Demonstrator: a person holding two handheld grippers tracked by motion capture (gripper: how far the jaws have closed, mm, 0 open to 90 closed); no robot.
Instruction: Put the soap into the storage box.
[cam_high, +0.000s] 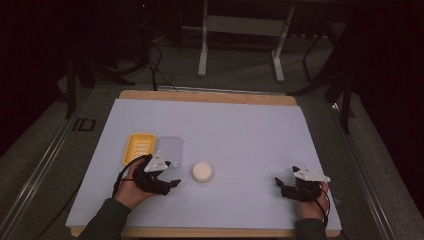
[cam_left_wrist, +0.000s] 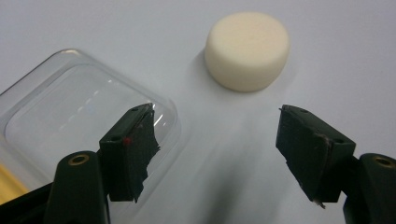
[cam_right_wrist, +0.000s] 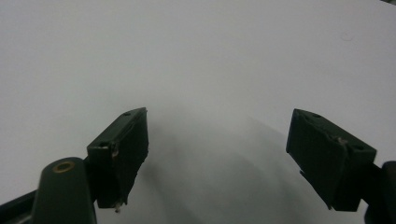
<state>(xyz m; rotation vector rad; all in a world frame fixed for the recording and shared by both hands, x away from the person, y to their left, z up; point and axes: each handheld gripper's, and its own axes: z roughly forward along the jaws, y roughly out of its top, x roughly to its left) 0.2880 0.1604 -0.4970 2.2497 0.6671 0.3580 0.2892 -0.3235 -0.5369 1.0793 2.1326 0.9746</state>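
Observation:
A round cream-white soap bar lies on the white table sheet. A clear plastic lid lies flat beside a yellow soap tray. My left gripper is open just left of the soap, its jaws wide apart with nothing between them; one jaw hangs over the lid's edge. At the front right my right gripper stands open over bare sheet, far from the soap.
The sheet covers a wooden tabletop. Behind the table stand a white metal frame and cables on the floor. A metal rail runs along the table's left side.

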